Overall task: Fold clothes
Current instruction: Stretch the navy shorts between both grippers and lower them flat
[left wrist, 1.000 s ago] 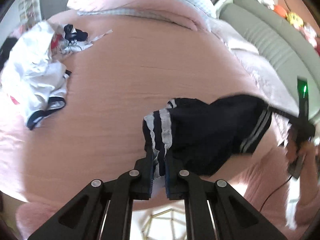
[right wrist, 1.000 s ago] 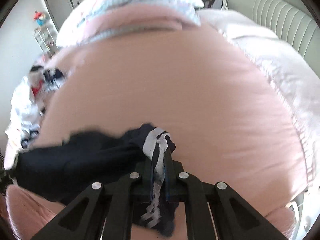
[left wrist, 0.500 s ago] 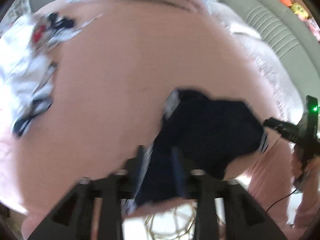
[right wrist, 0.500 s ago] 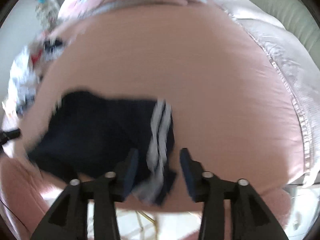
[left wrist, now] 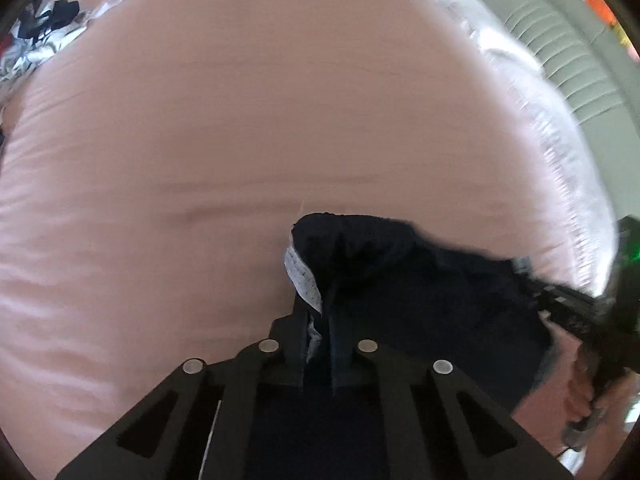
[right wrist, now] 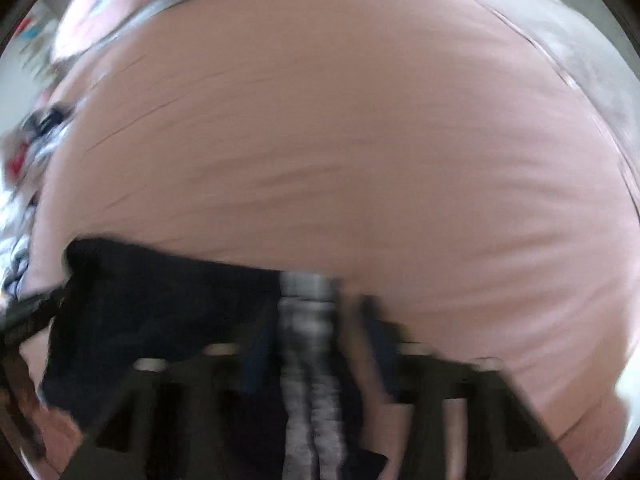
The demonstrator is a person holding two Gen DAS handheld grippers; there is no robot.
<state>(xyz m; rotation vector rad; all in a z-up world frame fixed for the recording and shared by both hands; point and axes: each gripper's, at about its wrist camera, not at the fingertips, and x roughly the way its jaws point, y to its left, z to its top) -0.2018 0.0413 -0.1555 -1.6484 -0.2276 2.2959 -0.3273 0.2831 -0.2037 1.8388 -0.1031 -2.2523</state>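
Half a second ago both tools were seen apart from the dark garment (left wrist: pixel 420 304); now the left tool (left wrist: pixel 318 328) is closed again on a corner with a white label, and the cloth is gathered in a bunch between its fingers. The right tool (right wrist: pixel 320 344) is too blurred by motion, so it cannot be told if it is open or holding the striped edge (right wrist: pixel 308 320) that lies between its fingers. In the left view the right tool is seen at the far end of the garment, at the edge of the picture.

The garment is stretched across the near edge of the pink bed (left wrist: pixel 240 140), partly hanging over it. A pile of other clothes (left wrist: pixel 36 40) lies well apart at the far left.

For a good fold, the 2 held ends should be kept level and the cloth pulled smooth before it is laid down, so that no wrinkle is trapped inside. The bunched corner should be spread flat.
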